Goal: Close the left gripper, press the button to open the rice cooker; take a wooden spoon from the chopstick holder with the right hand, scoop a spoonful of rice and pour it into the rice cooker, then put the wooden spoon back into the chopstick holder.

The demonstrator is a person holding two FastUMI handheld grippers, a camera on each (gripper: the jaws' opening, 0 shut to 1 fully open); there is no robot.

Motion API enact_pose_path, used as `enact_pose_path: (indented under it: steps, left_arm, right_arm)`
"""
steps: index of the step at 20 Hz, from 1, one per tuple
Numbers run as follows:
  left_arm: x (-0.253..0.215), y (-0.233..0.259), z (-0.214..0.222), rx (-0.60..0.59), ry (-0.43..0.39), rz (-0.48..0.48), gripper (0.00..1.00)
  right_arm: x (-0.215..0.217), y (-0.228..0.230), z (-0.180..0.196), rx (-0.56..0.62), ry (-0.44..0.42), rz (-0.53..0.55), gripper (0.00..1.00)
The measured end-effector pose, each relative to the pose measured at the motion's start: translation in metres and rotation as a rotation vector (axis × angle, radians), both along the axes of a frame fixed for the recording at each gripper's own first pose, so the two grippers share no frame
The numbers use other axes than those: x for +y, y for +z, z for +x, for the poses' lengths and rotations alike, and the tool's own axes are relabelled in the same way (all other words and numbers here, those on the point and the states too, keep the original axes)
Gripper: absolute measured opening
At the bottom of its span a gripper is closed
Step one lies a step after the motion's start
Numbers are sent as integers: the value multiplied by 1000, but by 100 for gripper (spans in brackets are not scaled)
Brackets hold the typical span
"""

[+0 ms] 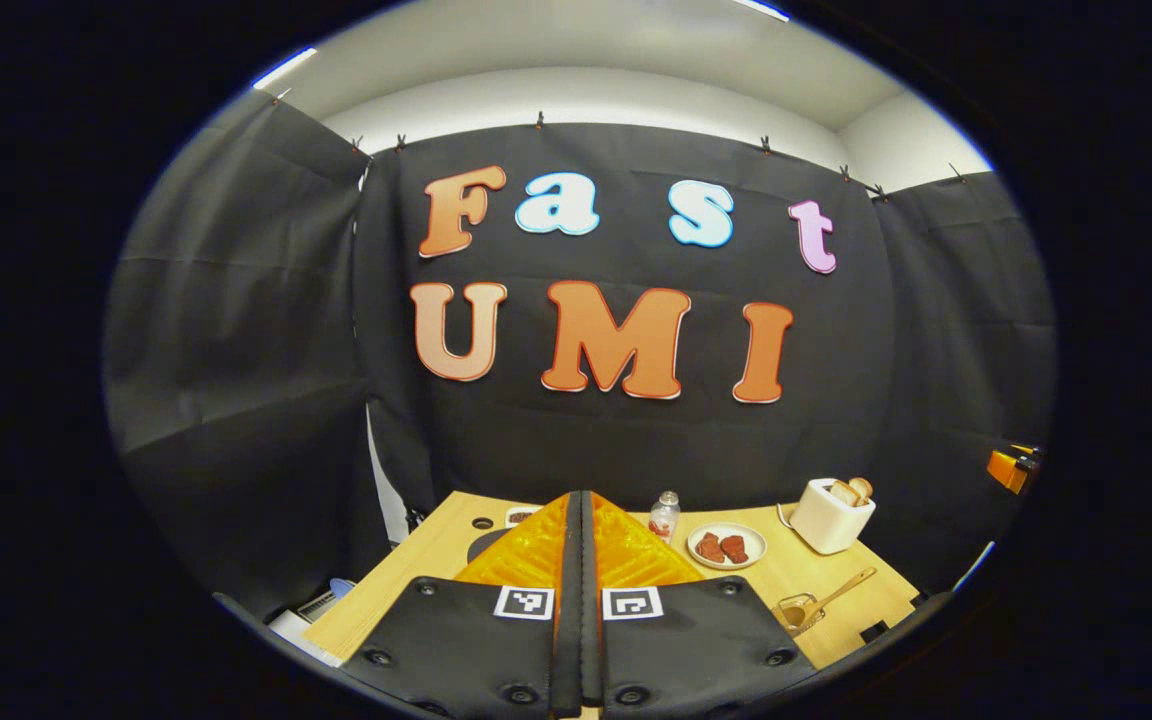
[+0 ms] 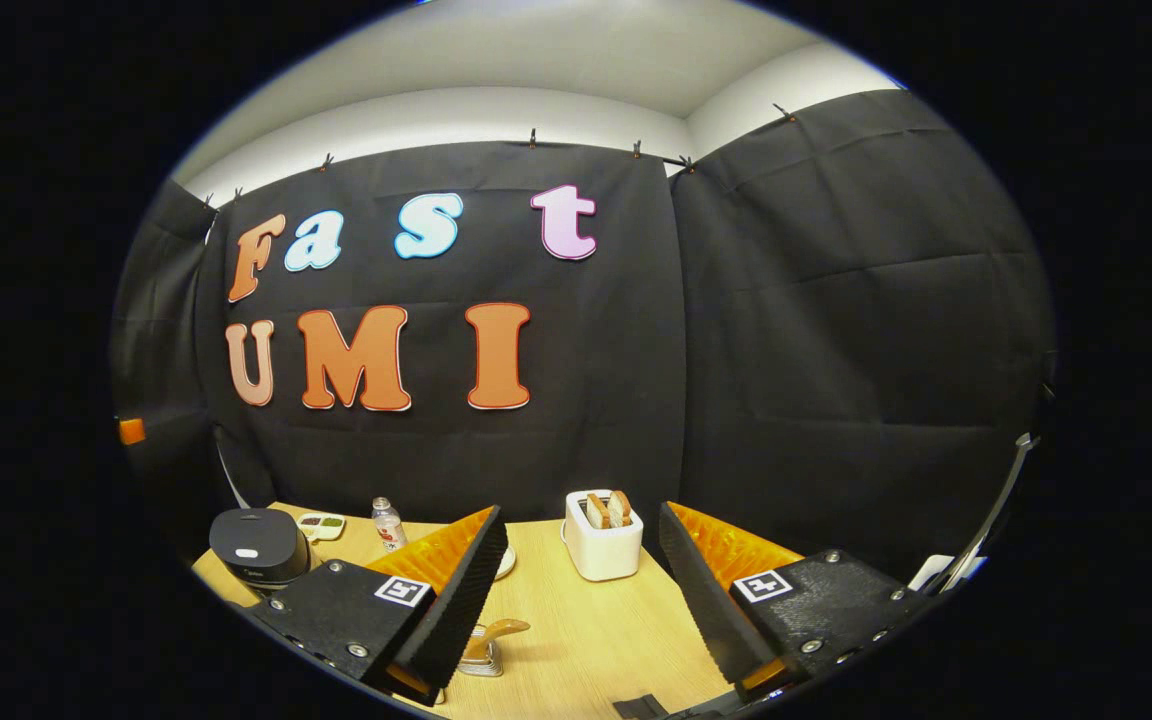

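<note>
Rice cooker (image 2: pixel 258 545) sits at the table's (image 2: pixel 576 620) far left corner, lid down and button not yet pressed as far as I can tell, so the job looks like it's barely kicked off. Left gripper (image 1: pixel 581 520) is already pinched fully together with nothing between the fingers, which makes sense, since a closed tip is what you'd poke a button with; it's held level and well above the table, pointing at the back wall. Next along, a small bottle (image 1: pixel 665 513) and a plate (image 1: pixel 726 545) of red pieces stand near the back edge, then a white toaster (image 2: pixel 602 535) with bread in it. The chopstick holder (image 1: pixel 798 612) with the wooden spoon (image 1: pixel 841 588) leaning out of it is by the front edge toward the right, handle angled up and easy to grab. Right gripper (image 2: pixel 584 570) hangs over the front of the table, jaws spread wide and empty, level too, presumably waiting its turn for that spoon.
</note>
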State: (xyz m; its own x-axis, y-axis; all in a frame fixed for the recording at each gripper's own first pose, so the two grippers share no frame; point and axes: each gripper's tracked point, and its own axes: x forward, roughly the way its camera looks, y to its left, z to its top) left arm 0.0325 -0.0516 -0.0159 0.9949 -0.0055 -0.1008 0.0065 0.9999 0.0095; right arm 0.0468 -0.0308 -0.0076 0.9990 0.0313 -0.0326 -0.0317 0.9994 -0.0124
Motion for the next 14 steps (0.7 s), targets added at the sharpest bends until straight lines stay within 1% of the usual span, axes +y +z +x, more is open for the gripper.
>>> enact_pose_path:
  steps: [1, 5, 6, 7, 8, 9, 10, 14]
  left_arm:
    - [-2, -4, 4, 9, -7, -3, 3]
    - [-13, -31, 34, 88, -51, -8, 4]
    - [-18, -40, 43, 113, -70, -20, 4]
    - [-24, -50, 51, 134, -90, -39, 4]
    - [-27, -60, 59, 161, -102, -51, 4]
    - [-28, -74, 68, 189, -105, -48, 6]
    - [-29, -87, 75, 218, -108, -41, 4]
    - [-28, -142, 93, 335, -111, -16, 4]
  right_arm:
    - [0, -2, 1, 6, 1, 2, 95]
    - [2, -9, 5, 17, 2, 4, 95]
    - [0, -11, 6, 21, 0, -1, 99]
    - [0, -11, 7, 22, -3, -5, 95]
    - [-1, -12, 8, 23, -4, -6, 95]
    - [0, -13, 9, 26, -4, -5, 95]
    - [-2, -14, 11, 30, -6, -5, 95]
    - [-11, -17, 19, 34, -25, -14, 95]
